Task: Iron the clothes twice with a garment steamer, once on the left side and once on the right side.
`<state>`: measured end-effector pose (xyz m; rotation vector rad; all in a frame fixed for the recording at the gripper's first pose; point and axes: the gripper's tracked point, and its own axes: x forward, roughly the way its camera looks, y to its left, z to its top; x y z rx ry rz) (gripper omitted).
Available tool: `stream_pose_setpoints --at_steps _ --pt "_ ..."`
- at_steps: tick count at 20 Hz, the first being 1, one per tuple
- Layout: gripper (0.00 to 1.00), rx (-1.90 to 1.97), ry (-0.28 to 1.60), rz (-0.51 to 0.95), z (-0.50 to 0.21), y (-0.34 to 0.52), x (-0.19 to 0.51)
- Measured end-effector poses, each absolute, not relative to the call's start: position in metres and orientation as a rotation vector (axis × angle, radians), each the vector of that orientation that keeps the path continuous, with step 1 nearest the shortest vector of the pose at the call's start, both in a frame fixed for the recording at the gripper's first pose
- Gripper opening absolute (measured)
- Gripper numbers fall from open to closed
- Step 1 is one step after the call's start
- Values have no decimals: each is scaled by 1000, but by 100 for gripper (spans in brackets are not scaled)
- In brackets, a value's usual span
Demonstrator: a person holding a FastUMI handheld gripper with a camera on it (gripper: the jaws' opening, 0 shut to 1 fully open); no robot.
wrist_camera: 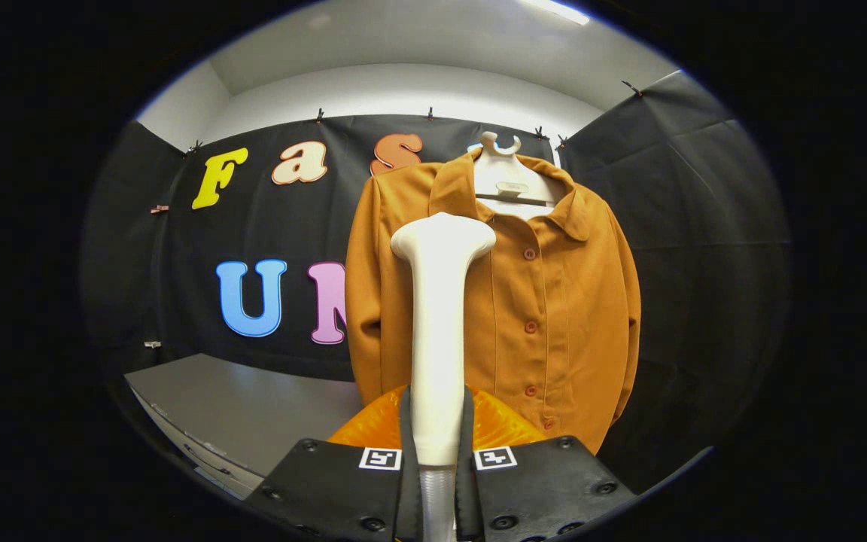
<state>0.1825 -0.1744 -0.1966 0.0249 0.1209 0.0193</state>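
The tongs (437, 444) sit at the bottom centre of the frame, their two fingers (406, 429) pressed against either side of the pale handle of the garment steamer (439, 331), pinching it so that it stands upright out of the grip. The steamer rises through the middle of the frame and ends in a wider, rounded head, which overlaps the chest of the shirt (546, 301) behind it; whether the head touches the cloth cannot be told. The shirt is mustard-orange, long-sleeved and buttoned down the front with a row of small reddish buttons, its collar open at the top. It hangs facing the camera on a white hanger (505, 177) at upper centre of the frame, slightly right of the steamer, with both sleeves falling straight at its sides. The hem reaches down towards the fingers, and a glossy orange shape (505, 429) shows just behind them, low in the frame. At lower left lies a grey surface (253, 406), seen at an angle, running back to the black cloth wall (704, 226) that closes the booth behind and to the right of the shirt.
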Motion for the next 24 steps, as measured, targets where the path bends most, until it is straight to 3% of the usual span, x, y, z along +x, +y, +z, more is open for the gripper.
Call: stream_pose_setpoints --at_steps 16,24 --pt "21 73 416 -13 -336 -183 120" --pt "20 66 535 -31 -371 -182 86"
